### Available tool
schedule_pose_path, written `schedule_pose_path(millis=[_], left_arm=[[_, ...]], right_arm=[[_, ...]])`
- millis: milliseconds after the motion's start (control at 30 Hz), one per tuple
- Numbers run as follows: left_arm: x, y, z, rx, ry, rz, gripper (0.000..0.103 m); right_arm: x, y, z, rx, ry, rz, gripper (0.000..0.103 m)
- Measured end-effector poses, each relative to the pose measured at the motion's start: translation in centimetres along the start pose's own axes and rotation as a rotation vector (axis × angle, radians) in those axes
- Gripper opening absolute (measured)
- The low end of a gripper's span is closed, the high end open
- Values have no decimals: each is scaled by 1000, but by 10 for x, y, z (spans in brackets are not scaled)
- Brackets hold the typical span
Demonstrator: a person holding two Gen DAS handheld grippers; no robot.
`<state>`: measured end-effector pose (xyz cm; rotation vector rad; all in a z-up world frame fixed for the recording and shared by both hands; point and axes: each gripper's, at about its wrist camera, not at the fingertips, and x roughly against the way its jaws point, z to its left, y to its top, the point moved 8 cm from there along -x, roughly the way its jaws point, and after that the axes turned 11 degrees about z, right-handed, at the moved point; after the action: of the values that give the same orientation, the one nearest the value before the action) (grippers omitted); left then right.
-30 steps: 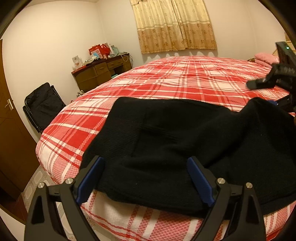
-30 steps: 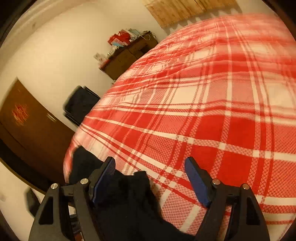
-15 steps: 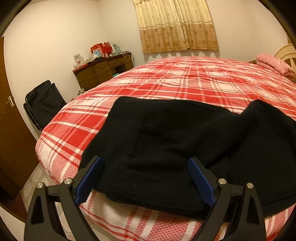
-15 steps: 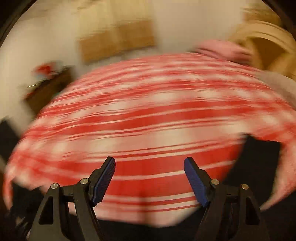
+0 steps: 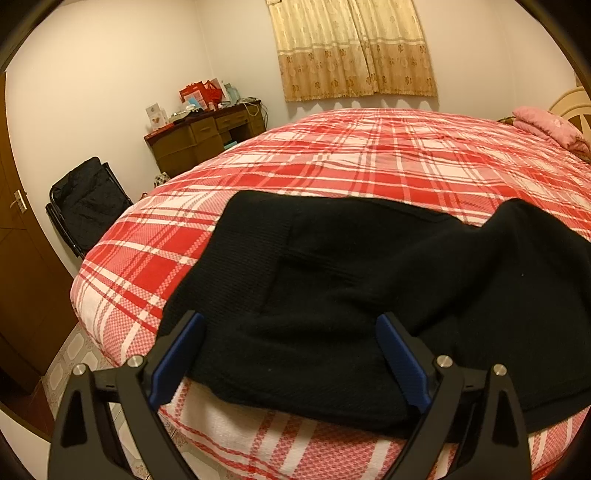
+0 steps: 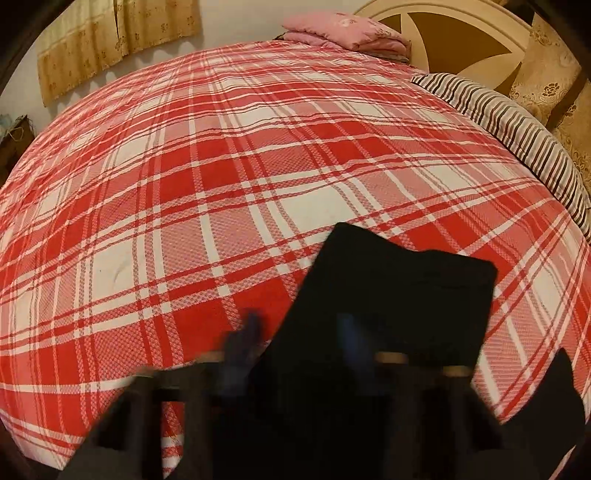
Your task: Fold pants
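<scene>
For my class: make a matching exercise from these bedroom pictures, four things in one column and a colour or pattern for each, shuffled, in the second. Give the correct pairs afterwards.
Things:
1. pants
2. bedspread
3. curtain
4. folded blanket by the headboard

Colour or pattern:
A. pink
B. black
C. red and white plaid
D. beige with a floral print

Pairs: 1-B, 2-C, 3-D, 4-A
</scene>
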<state>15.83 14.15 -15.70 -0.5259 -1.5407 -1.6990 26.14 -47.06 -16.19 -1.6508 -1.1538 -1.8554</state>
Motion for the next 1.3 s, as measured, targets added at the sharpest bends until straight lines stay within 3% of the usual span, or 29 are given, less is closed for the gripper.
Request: schedule_pose_path(millis=[100,233,433,667,833,1033,1200,1300], left_arm=[[0,0,0,1,1,0,96],[0,0,0,0,3,-2,97],[0,1,1,8,2,3,98],[-1,2,-1,10,6,1,100],[-2,1,-1,9,14,1,101],[-3,3,-1,2,14,3,101],[-4,4,-2,0,20,3,102],[-4,4,-3,1,19,4,102]], right_arm=[[6,3,-15,-55,158,4,6],[53,-16,-39,-83,355,-114,6],[113,-69,-89,-149,527,-256,6],[104,-132,-166,-298,559,-289,6],[80,-164,-188,-354,583,-262,6],[84,-166,-190,-365,613,-275,6],[82,-169,-204,-448,733,-247,7],[92,-165,-212,-457,731,-293,7]])
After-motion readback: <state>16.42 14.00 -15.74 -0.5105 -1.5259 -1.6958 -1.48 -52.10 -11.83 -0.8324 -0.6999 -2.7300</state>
